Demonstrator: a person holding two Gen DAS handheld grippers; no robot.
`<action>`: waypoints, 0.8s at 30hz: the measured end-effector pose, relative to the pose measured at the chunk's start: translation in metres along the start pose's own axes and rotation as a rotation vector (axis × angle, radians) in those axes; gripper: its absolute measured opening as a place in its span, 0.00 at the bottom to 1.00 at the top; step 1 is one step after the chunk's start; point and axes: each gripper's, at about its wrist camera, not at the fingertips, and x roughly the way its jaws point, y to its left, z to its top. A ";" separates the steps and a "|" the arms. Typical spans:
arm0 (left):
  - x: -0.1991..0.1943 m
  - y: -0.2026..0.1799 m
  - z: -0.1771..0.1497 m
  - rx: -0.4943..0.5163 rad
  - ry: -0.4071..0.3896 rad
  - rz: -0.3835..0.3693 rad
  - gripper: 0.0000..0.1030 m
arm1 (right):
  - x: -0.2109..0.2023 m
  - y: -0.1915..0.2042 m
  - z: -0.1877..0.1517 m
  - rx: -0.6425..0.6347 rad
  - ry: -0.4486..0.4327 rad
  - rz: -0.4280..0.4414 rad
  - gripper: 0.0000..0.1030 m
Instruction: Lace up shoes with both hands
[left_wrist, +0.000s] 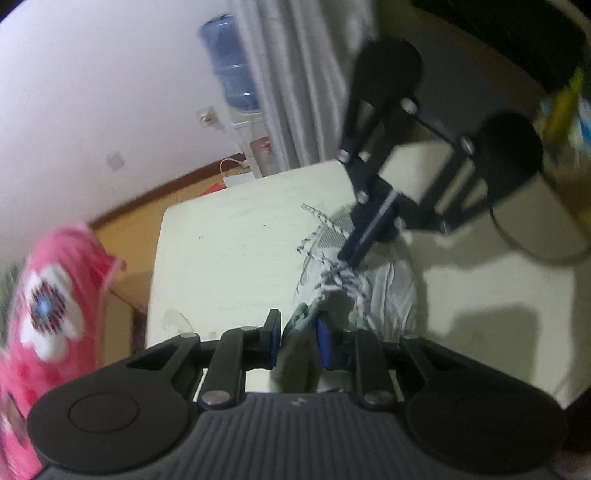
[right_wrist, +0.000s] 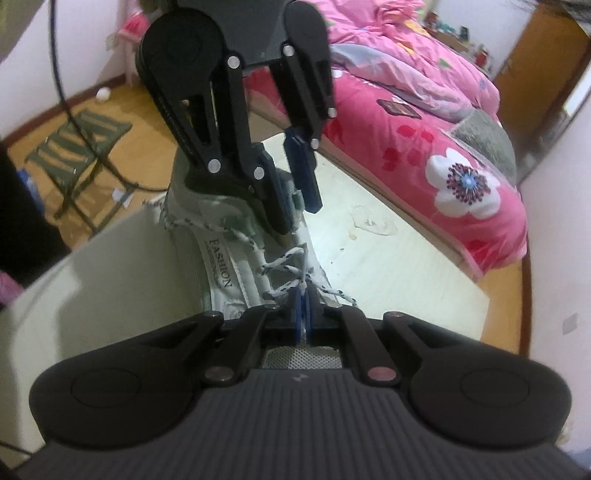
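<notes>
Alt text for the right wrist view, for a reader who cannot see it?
The right gripper is shut on a speckled white lace above a white shoe on a pale table. Opposite, the left gripper holds the shoe's heel end; a pink bed lies behind.

left gripper (left_wrist: 297, 334): black linkage arms, blue pads, silver rivets | right gripper (right_wrist: 303, 308): same, ribbed grey body

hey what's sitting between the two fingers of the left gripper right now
In the right wrist view, the shoe's padded collar stands between the left gripper's fingers; the left wrist view shows it too.
</notes>
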 end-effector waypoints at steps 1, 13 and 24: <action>0.001 -0.003 0.000 0.032 0.004 0.010 0.21 | 0.000 0.001 0.000 -0.018 0.004 0.000 0.01; 0.013 0.009 0.004 -0.072 -0.020 -0.047 0.15 | -0.002 0.000 0.008 -0.114 0.010 -0.038 0.01; 0.013 0.044 -0.014 -0.294 -0.082 -0.206 0.14 | 0.000 0.001 0.009 -0.221 0.027 -0.036 0.01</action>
